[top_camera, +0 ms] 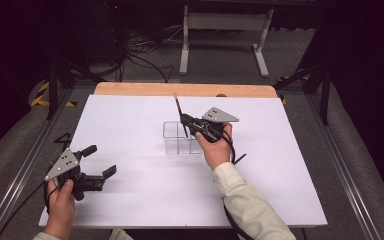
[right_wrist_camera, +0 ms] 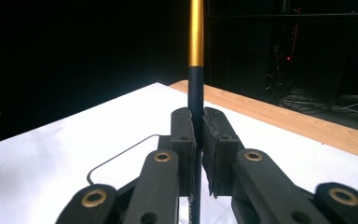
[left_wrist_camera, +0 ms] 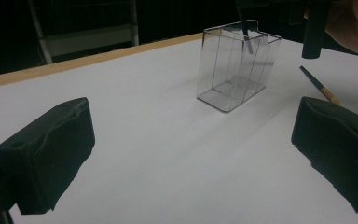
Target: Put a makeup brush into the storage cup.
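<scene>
Between the right gripper's (top_camera: 184,121) closed fingers (right_wrist_camera: 214,154) stands a slim paintbrush with a dark blue handle and a golden upper section (right_wrist_camera: 196,88), pinched low on its shaft and held nearly upright. Its lower end reaches down into the clear, partitioned plastic box (top_camera: 179,138) on the white desk (top_camera: 145,190), directly under those fingers. In the left gripper view the tip looks to be inside a rear compartment, though which one I cannot tell for sure.

Off to the side, well apart from the box, the left gripper (top_camera: 97,162) rests on the desk with its fingers (left_wrist_camera: 51,154) spread wide and nothing between them. A second dark brush with an orange end (left_wrist_camera: 320,85) lies flat on the desk just beyond them, on the box's far side from that hand.

My worry is the box: it looks light and nobody steadies it. If the brush is pushed down at a slant, or catches a thin partition, the box could slide or tip. Let go too early, the long handle might lean and lever the box over.
</scene>
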The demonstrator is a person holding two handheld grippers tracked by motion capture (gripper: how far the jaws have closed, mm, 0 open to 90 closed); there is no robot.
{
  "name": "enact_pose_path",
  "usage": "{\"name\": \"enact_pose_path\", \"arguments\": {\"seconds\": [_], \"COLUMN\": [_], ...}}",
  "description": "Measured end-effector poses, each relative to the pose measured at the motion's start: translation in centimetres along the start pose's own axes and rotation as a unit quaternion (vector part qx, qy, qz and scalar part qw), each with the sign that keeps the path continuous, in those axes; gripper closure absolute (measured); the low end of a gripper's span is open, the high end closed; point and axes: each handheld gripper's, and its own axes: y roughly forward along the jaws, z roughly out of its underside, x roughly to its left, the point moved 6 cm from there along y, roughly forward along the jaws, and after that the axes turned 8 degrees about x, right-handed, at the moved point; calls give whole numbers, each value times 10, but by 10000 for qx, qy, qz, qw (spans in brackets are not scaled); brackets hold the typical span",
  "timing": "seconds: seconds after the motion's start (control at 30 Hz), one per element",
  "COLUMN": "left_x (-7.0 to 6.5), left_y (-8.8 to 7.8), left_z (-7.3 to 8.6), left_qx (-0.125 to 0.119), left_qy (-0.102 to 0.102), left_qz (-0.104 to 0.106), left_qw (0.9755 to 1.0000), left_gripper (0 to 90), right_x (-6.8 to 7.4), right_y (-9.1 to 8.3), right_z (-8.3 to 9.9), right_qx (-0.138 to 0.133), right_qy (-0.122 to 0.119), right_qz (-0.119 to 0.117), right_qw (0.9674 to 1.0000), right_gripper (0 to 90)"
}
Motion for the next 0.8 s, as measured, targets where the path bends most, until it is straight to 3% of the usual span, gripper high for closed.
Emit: {"name": "enact_pose_path", "arguments": {"seconds": [0.8], "left_x": [0], "left_y": [0], "left_z": [0], "left_qx": [-1], "left_qy": [-1], "left_qz": [-3], "left_qw": [10000], "left_gripper": [3], "right_x": [-2], "right_y": [2], "right_z": [9], "right_qx": [176], "right_qy": [72], "right_qz": [65], "right_qw": [9998], "right_gripper": [838]}}
